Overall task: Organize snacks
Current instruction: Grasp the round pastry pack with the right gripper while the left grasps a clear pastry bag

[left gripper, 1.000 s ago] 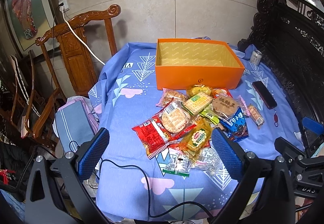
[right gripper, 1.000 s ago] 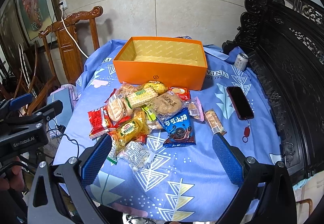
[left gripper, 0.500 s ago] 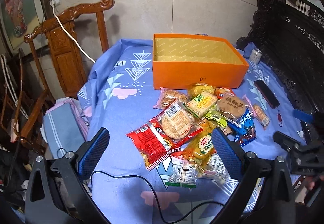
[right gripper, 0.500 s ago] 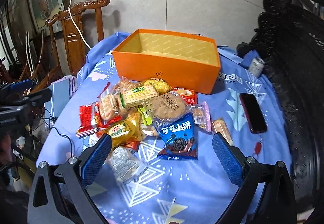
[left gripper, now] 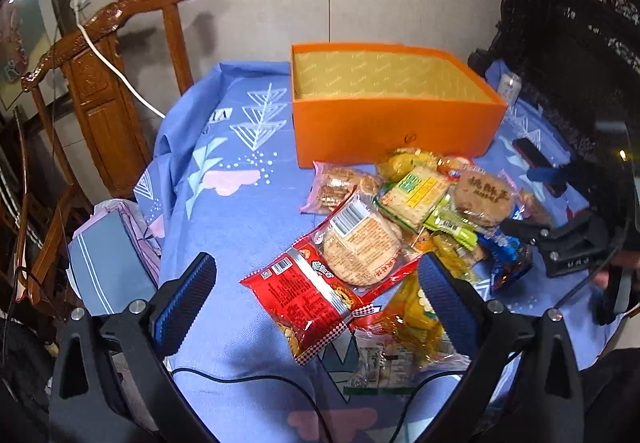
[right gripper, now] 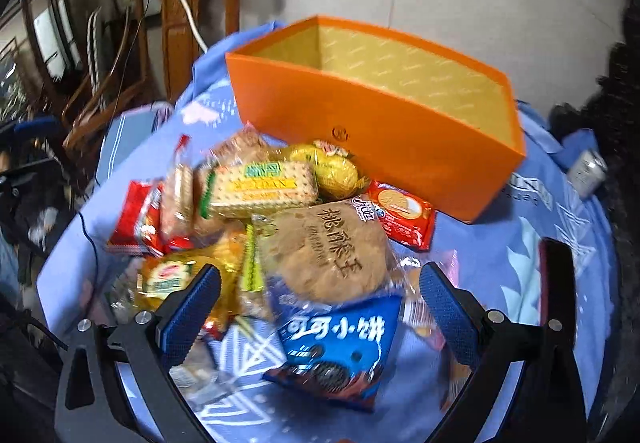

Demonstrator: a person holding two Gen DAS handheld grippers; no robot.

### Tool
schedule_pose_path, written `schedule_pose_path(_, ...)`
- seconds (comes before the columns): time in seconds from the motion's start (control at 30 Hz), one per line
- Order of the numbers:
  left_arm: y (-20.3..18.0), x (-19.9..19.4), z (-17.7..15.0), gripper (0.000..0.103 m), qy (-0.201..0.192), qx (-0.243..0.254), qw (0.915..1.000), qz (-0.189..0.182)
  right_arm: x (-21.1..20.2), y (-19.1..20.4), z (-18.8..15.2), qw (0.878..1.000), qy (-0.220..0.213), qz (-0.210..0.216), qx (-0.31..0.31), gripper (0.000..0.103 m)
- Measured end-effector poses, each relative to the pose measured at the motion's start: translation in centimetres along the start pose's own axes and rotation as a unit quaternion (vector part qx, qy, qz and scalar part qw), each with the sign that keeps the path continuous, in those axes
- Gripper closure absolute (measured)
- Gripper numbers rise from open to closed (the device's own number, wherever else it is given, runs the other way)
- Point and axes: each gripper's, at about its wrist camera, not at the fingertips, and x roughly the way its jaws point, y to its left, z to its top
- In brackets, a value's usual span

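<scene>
An empty orange box (left gripper: 394,131) stands open at the back of the blue-clothed table; it also shows in the right wrist view (right gripper: 380,131). A pile of wrapped snacks lies in front of it. My left gripper (left gripper: 316,293) is open above a red packet (left gripper: 308,303) at the pile's near left. My right gripper (right gripper: 320,299) is open, low over a big round brown biscuit pack (right gripper: 328,255) and a blue cookie packet (right gripper: 340,343). A green-labelled cracker pack (right gripper: 262,185) lies behind them. The right gripper's body shows at the right of the left wrist view.
A carved wooden chair (left gripper: 104,55) with a white cable stands left of the table. Dark carved furniture (left gripper: 580,43) lines the right. A black phone (left gripper: 534,155) and a small can (right gripper: 588,169) lie right of the box. A black cord (left gripper: 260,379) crosses the near table edge.
Both grippers have moved forward and lower toward the snack pile, which now looks much larger. The right gripper closed in most. Nothing has been grasped.
</scene>
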Motion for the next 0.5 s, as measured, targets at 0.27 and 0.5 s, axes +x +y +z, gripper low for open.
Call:
schedule_pose_path(0.27, 0.5, 3.2, 0.3, 0.004, 0.04, -0.008, 0.9992, -0.001, 4.2, -0.4, 1.5, 0.998, 0.049, 0.027, -0.032, 0.004)
schedule_pose_path(0.5, 0.7, 4.7, 0.3, 0.004, 0.054, -0.019, 0.9983, -0.003, 4.7, -0.4, 1.7, 0.998, 0.041, 0.021, -0.049, 0.023)
